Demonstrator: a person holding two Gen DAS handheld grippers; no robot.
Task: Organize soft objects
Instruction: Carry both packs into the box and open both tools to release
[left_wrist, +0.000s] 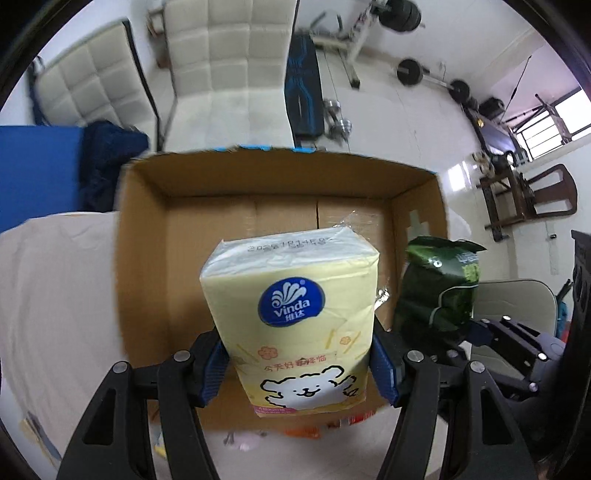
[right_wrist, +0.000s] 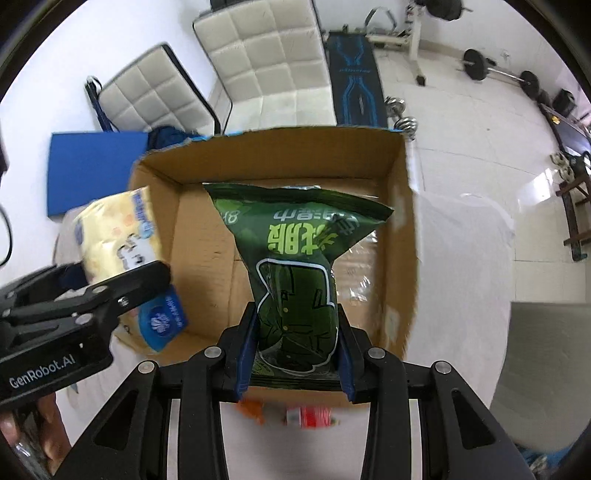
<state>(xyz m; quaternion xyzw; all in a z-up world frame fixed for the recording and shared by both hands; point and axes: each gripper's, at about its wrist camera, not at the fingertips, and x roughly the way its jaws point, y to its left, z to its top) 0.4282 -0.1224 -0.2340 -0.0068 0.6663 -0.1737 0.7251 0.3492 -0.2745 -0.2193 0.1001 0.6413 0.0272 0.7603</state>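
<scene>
My left gripper (left_wrist: 297, 365) is shut on a yellow Vinda tissue pack (left_wrist: 295, 310) and holds it above the open cardboard box (left_wrist: 147, 229). My right gripper (right_wrist: 295, 354) is shut on a green soft pack (right_wrist: 295, 266) and holds it over the same box (right_wrist: 399, 229). In the right wrist view the tissue pack (right_wrist: 118, 236) and the left gripper (right_wrist: 110, 291) hang at the box's left wall. In the left wrist view the green pack (left_wrist: 439, 288) hangs at the box's right wall. The box floor shows bare cardboard and tape.
The box stands on a white cloth-covered surface (left_wrist: 55, 295). Small orange and red items (right_wrist: 306, 415) lie in front of the box. Two white padded chairs (right_wrist: 266, 59), a blue mat (right_wrist: 92, 166) and weight equipment (right_wrist: 480, 70) stand beyond on the tiled floor.
</scene>
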